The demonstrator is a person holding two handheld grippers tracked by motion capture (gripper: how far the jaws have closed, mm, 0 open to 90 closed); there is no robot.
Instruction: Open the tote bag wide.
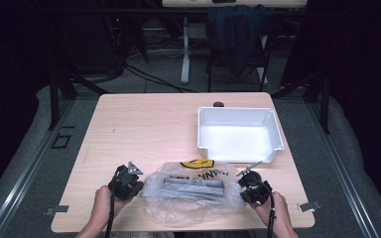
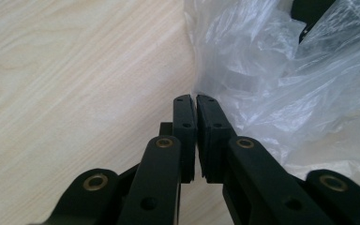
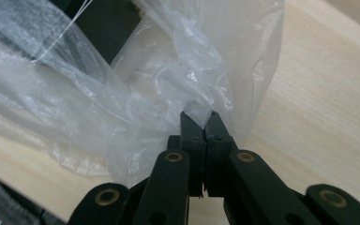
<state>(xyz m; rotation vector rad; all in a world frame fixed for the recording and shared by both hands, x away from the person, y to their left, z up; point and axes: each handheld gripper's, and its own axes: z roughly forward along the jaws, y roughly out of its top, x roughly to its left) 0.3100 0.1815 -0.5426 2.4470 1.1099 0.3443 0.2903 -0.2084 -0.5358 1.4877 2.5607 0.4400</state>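
Note:
A crumpled clear plastic bag [image 1: 163, 206] lies at the near middle of the wooden table [image 1: 144, 124], with long grey bars [image 1: 193, 188] inside and a yellow and black label [image 1: 197, 163] at its far edge. My left gripper [image 1: 140, 187] is at the bag's left end. In the left gripper view its jaws [image 2: 195, 99] are pressed together at the bag's edge [image 2: 272, 79], with the film seemingly caught at the tips. My right gripper [image 1: 241, 186] is at the bag's right end. It is shut [image 3: 200, 117] on a fold of the bag [image 3: 168, 70].
An empty white bin [image 1: 273, 129] stands on the right half of the table, just beyond the bag. A small black object [image 1: 219, 104] sits at the table's far edge. Behind the table is a chair with dark clothing [image 1: 238, 29].

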